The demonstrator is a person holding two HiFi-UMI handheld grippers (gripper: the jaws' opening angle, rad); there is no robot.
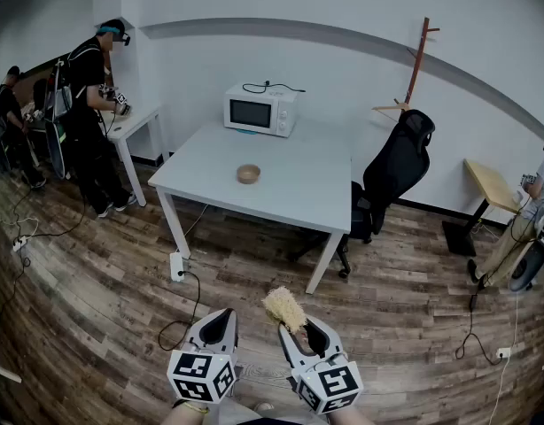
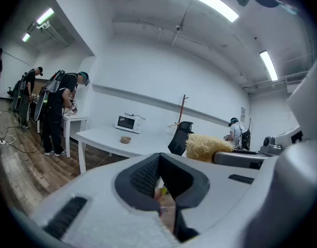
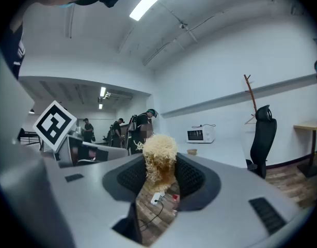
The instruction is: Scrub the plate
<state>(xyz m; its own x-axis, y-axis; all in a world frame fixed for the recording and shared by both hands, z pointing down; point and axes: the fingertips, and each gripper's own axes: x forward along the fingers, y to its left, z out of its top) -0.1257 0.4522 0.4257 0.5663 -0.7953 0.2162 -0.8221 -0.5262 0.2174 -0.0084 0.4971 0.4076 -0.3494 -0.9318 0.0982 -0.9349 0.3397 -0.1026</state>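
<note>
**Scrubber in R tongs; dish far off on table**

Head view: L tongs (image 1: pixel 222 319) & R tongs (image 1: pixel 297 328) sit low, side by side, over the wood floor (image 1: pixel 95 308). A straw-coloured scrubber (image 1: pixel 284 308) sticks out of the R tongs. A small tan dish (image 1: pixel 248 173) sits on the white table (image 1: pixel 290 193) near the microwave (image 1: pixel 260 109), well apart from both tongs.

L gripper view: jaws closed together, nothing betw. them.

R gripper view: pads clamp the scrubber's lower part, w/ the tuft rising above the jaws.

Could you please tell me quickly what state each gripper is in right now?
Left gripper: shut, empty.
Right gripper: shut on a pale yellow fibrous scrubber.
</note>
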